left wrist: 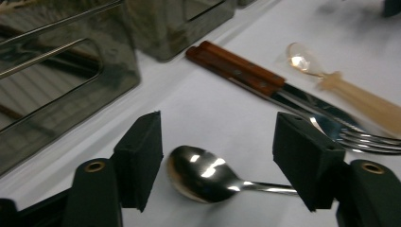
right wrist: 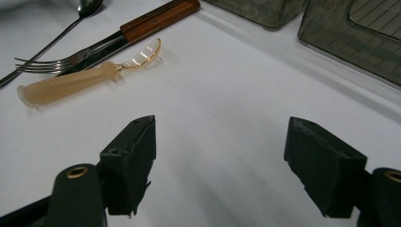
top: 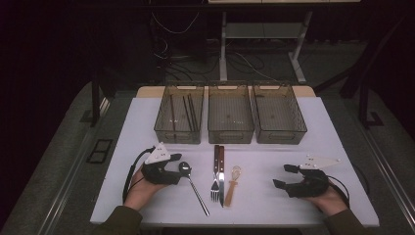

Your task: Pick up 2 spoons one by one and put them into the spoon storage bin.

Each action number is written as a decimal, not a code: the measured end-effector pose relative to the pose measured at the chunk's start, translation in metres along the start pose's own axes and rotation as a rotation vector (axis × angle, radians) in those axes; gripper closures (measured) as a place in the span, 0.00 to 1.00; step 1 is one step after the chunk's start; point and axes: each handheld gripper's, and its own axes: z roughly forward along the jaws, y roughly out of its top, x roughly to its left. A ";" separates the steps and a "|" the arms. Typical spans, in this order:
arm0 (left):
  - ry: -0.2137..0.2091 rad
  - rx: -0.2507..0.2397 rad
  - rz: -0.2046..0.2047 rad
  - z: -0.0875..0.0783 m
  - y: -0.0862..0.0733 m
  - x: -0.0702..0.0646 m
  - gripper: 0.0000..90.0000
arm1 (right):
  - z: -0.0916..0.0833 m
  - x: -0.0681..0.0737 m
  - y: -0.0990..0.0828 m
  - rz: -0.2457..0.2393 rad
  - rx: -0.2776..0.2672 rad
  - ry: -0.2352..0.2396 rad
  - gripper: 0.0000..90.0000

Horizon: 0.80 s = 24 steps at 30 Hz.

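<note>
Spoon bowl lies between the left gripper's released fingers, untouched.

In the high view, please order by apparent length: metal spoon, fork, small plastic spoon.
1. metal spoon, longest.
2. fork, slightly shorter.
3. small plastic spoon, clearly shortest.
All three lie similarly far from the camera, so the ranking seems fair.

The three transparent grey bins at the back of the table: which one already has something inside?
The left transparent grey bin, above the left gripper: thin dark sticks lie in it. The middle bin and the right bin show bare floors.
</note>
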 end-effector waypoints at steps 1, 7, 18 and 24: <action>0.006 0.012 -0.015 0.003 0.000 0.003 0.41 | 0.000 0.000 0.000 0.001 0.000 0.001 0.29; -0.006 0.059 -0.088 0.014 -0.003 0.020 0.50 | 0.001 0.001 0.000 -0.001 0.005 0.001 0.29; -0.059 0.118 -0.108 0.021 -0.009 0.022 0.65 | 0.002 0.002 0.000 -0.011 0.015 -0.002 0.29; -0.053 0.126 -0.096 0.020 -0.010 0.020 0.71 | 0.003 0.002 0.000 -0.019 0.020 -0.005 0.29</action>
